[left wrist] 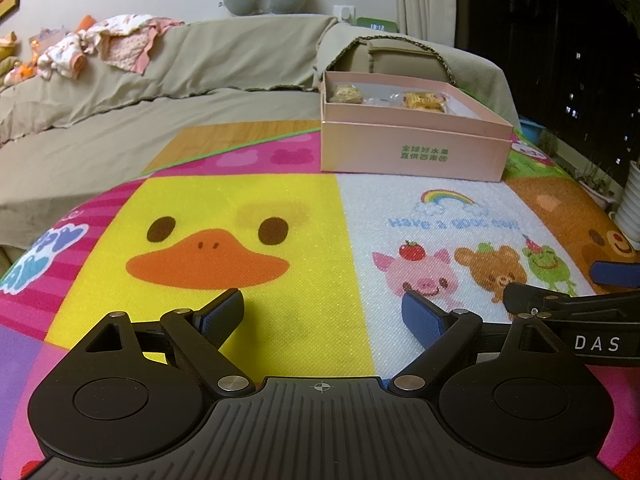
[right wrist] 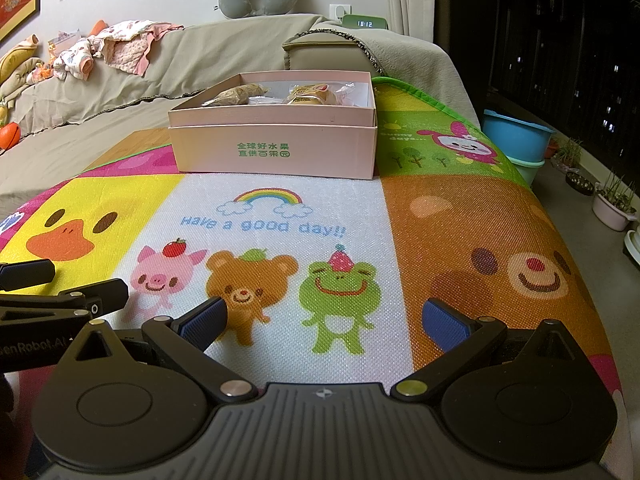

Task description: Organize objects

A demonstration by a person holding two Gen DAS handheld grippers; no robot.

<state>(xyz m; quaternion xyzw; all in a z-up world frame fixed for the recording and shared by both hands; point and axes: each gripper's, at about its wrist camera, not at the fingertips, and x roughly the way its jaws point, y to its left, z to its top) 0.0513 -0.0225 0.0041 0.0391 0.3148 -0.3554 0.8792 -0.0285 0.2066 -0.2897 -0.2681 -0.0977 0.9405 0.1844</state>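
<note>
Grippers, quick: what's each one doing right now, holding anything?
Left gripper: open, fingers wide apart, nothing between them, over the play mat.
Right gripper: open, empty, over the same mat.

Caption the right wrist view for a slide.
Open right gripper poised above a cartoon play mat, facing an open pink box of wrapped snacks.

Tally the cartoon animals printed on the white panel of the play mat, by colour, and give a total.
Pink (pig): 1
Brown (bear): 1
Green (frog): 1
Total on the white panel: 3
</note>
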